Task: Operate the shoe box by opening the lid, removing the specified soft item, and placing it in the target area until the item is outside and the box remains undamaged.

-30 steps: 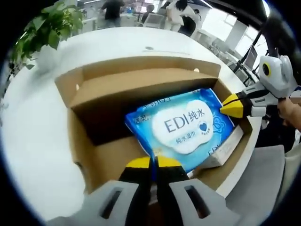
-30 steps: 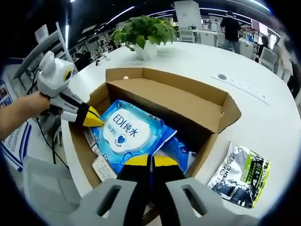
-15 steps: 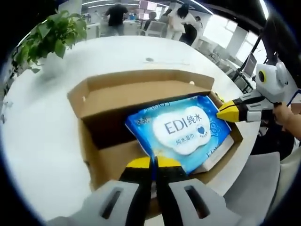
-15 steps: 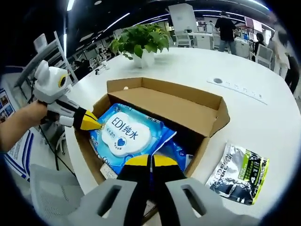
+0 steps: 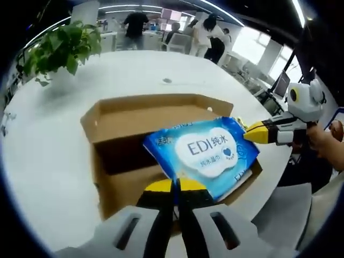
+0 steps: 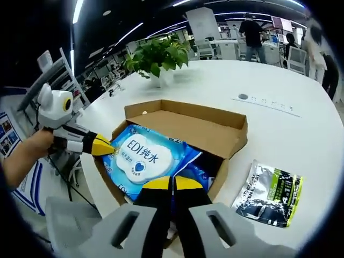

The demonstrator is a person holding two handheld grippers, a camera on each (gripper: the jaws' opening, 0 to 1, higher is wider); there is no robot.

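A blue wet-wipes pack with a white label hangs over the open brown cardboard box, lifted toward the rim. My left gripper is shut on the pack's near corner. My right gripper comes in from the right, shut on the opposite edge. In the right gripper view the same pack lies above the box, with my right gripper pinching its near corner and my left gripper pinching its left edge. The box lid flap stands open on the far side.
The box sits near the edge of a large white round table. A silver and black pouch lies on the table right of the box. A potted plant stands farther back. A grey chair is beside the table edge. People stand far behind.
Both grippers have risen with the pack held between them. The pack has come up from inside the box toward its rim, and the box looks smaller and lower in both views.
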